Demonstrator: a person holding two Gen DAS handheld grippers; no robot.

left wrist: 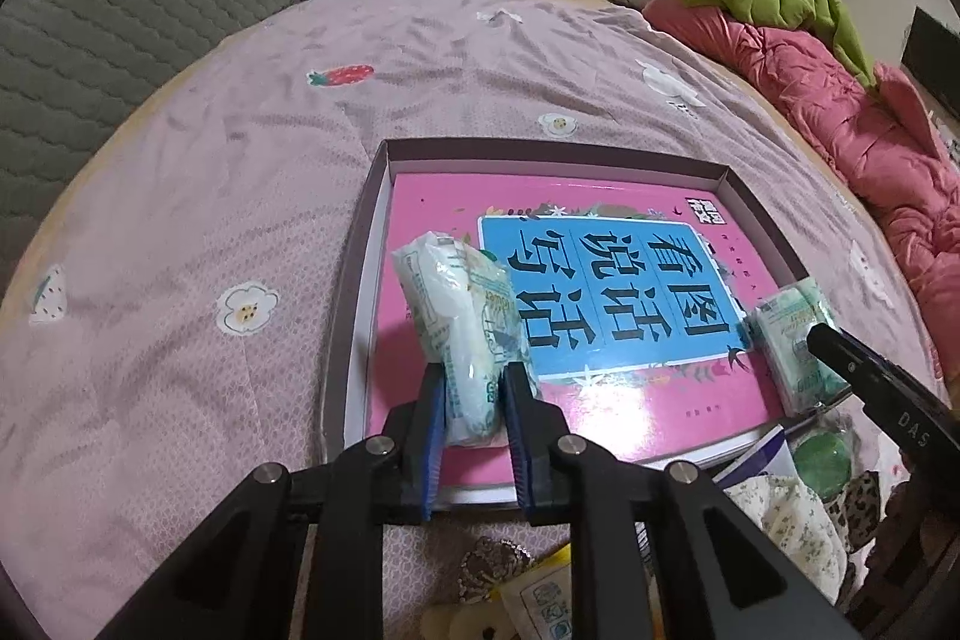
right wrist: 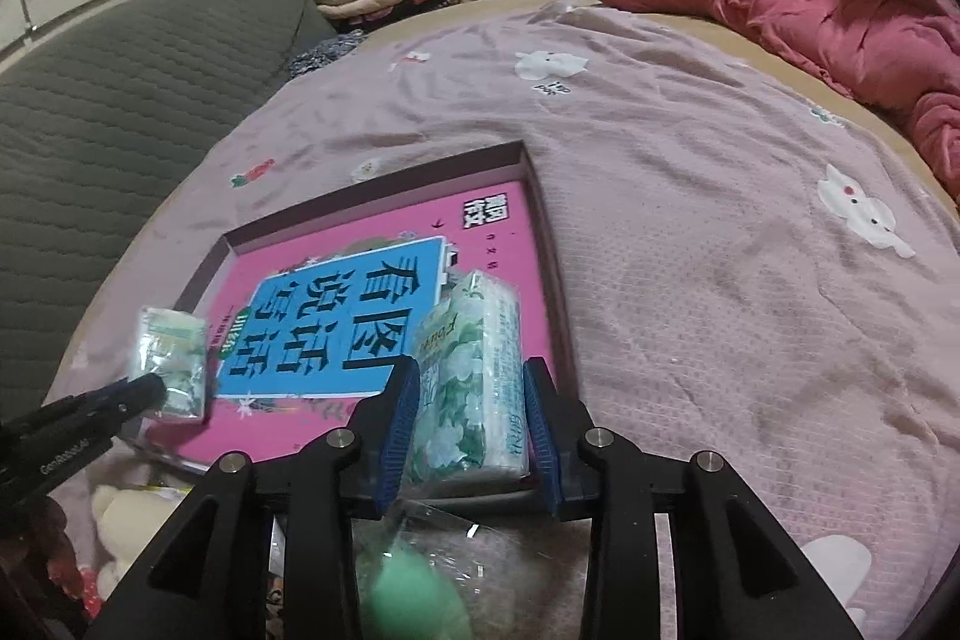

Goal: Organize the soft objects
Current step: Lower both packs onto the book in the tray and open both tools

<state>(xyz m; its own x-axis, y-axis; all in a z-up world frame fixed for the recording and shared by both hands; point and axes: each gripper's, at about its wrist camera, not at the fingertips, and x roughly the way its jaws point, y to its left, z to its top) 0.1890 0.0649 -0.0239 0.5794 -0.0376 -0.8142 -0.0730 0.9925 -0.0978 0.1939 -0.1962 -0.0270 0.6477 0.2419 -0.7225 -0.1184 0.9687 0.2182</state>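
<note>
Tissue packs, soft, plastic-wrapped, green-and-white, occupy both tools. Left tool is clenched on one tissue pack, long axis running toward 12 o'clock, over the 7 o'clock corner of the shallow purple cardboard tray. Right tool grips the second pack above the pink book at the tray's 5 o'clock edge. Judgement: each pack needs only lowering.

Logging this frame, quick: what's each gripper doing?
Left gripper: shut on a tissue pack.
Right gripper: shut on another tissue pack.
</note>
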